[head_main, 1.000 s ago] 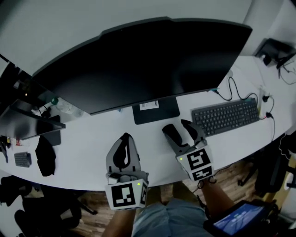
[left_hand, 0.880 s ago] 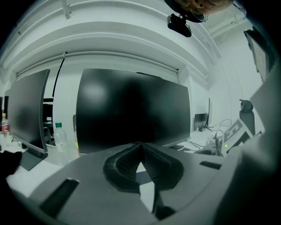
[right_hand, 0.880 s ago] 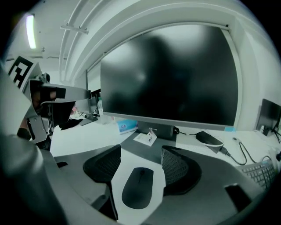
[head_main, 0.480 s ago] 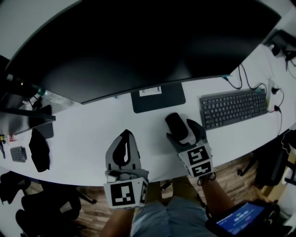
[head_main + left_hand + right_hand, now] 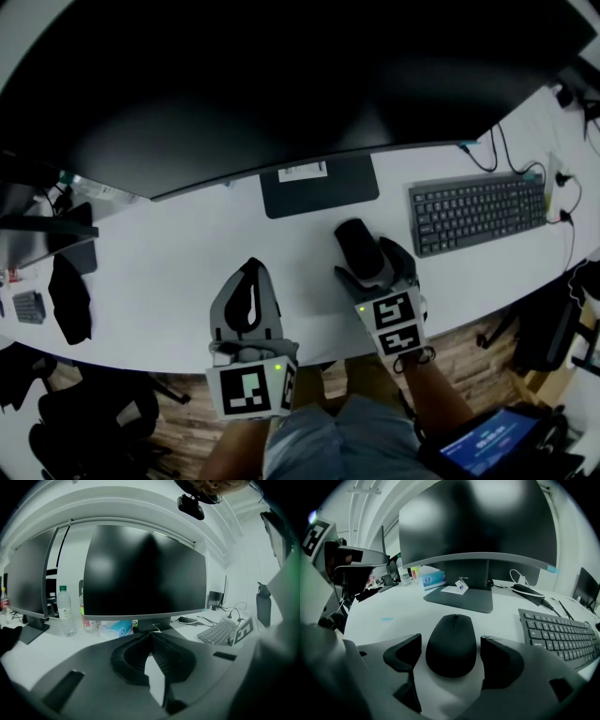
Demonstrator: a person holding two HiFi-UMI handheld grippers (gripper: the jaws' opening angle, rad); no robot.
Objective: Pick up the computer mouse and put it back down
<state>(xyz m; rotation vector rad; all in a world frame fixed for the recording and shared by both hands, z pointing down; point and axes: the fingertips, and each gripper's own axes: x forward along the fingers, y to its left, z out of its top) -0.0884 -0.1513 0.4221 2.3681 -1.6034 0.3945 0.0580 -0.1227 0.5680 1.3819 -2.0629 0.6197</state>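
Black matte plastic, smooth and rounded all over: that's the mouse (image 5: 451,644) we're dealing with, sitting flat on the white worktop (image 5: 389,611) in front of the monitor's foot (image 5: 464,597). We'd guess it's light and rigid with no give in it. The domed back looks slick though, so a pinch up high would probably slide right off. Best bet imo is the two long sides, low down near the widest part. Our right hand-held gripper (image 5: 453,660) straddles it exactly there, jaws opening, one pad on each side with a sliver of gap showing, so nothing's squeezed. Meanwhile our left hand-held gripper (image 5: 151,637) is pinched together on nothing, off to the side. The keyboard (image 5: 562,637) lies to the right, clear of the mouse.
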